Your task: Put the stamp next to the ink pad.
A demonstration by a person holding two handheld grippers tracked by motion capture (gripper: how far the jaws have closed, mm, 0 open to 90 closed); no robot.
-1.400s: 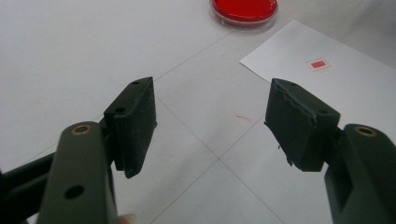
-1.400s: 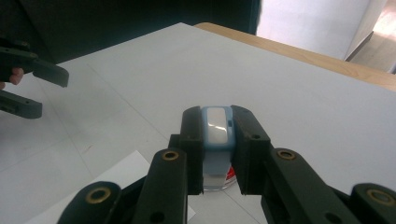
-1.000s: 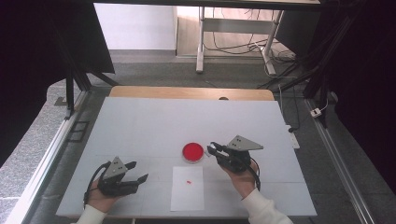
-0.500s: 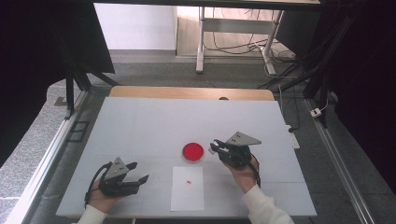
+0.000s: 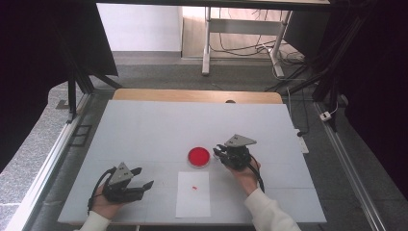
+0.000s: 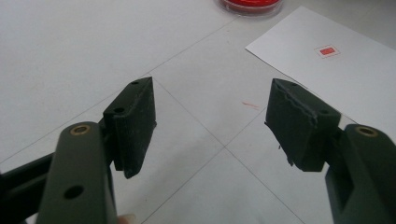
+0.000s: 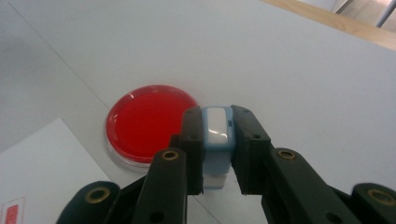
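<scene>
A round red ink pad [image 5: 198, 157] sits mid-table, just beyond a white paper sheet [image 5: 194, 199] that bears a small red stamped mark [image 5: 194, 187]. My right gripper [image 5: 220, 153] is immediately right of the pad, shut on a small light-blue stamp [image 7: 217, 135] with a white top. In the right gripper view the stamp stands at the pad's [image 7: 149, 119] right rim. My left gripper [image 5: 143, 177] rests low at the table's front left, open, with nothing between its pads [image 6: 135, 116]. The paper [image 6: 355, 70] and its mark [image 6: 328, 50] lie ahead of it.
The white table [image 5: 144, 130] has a wooden strip [image 5: 192, 95] along its far edge. A white power strip [image 5: 301, 142] lies at the right edge. Table legs and cables stand on the floor beyond.
My right gripper, with the stamp in it, has shifted slightly farther up the table and toward the pad. The left gripper has barely moved.
</scene>
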